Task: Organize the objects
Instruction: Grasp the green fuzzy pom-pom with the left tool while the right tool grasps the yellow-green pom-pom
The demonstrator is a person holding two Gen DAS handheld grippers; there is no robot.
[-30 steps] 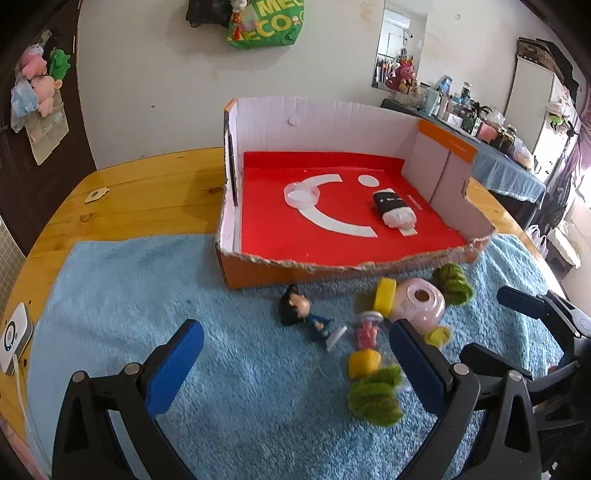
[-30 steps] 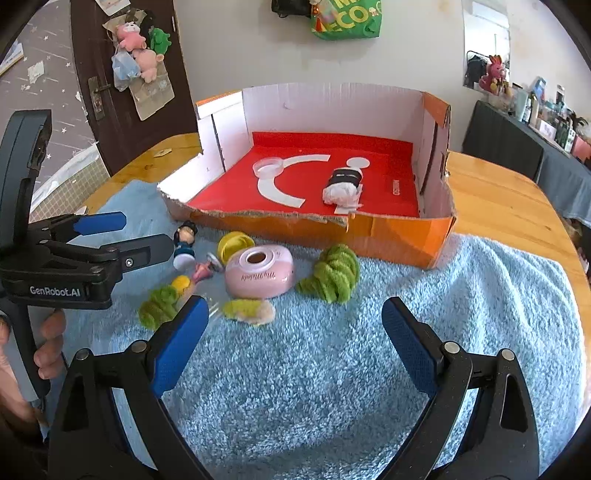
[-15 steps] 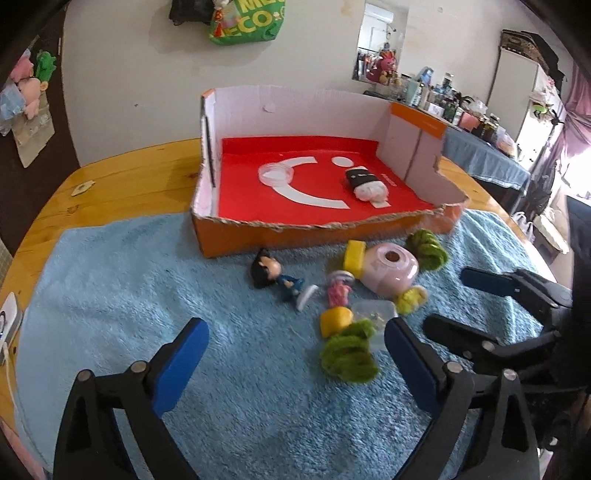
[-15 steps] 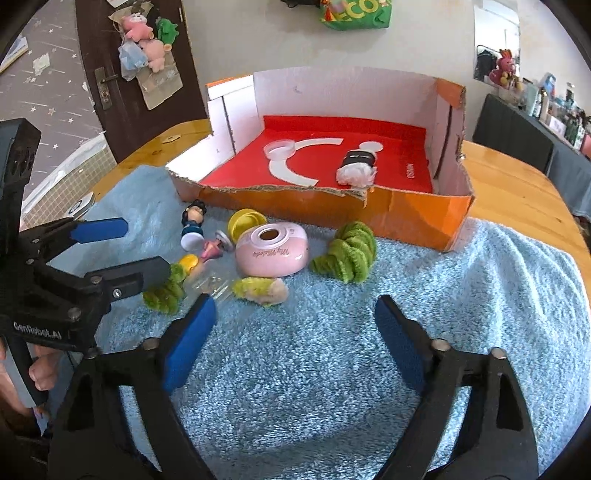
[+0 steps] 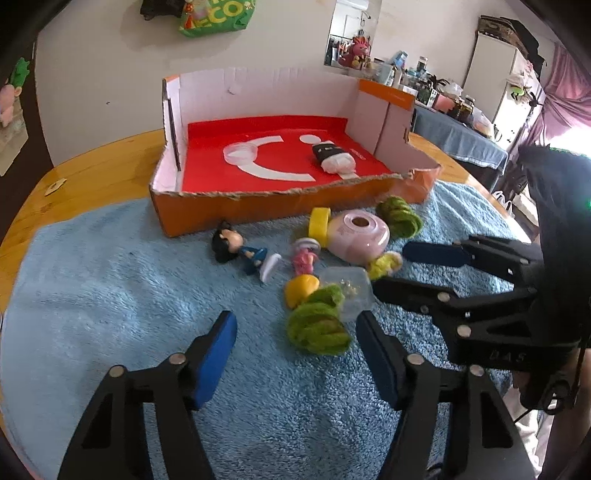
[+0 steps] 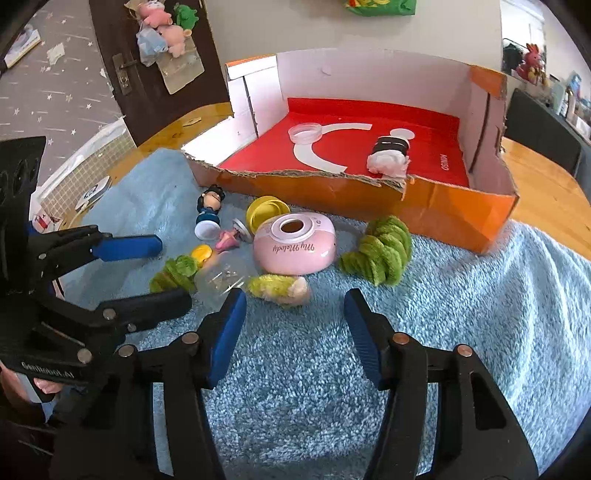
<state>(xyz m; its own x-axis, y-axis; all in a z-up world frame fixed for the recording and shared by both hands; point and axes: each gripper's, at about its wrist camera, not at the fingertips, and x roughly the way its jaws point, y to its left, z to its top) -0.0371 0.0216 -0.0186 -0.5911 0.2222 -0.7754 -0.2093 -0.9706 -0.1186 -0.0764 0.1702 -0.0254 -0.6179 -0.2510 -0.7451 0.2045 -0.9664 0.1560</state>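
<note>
"My Melody" is written upside down in script on the pink round case (image 6: 294, 243) at the frame's centre. "GenRobot.AI" is printed on the left gripper (image 6: 157, 266) body at lower left. Large letters "ECO" are seen on the green bag (image 5: 218, 14) at upper centre.

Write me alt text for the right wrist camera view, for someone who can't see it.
The right gripper, jaws closing with nothing between them, points down at small toys scattered on a blue towel, nearest a yellow-green plush and a pink round case. Behind them stands an open cardboard box with a red floor. The left gripper reaches in from the left.
</note>
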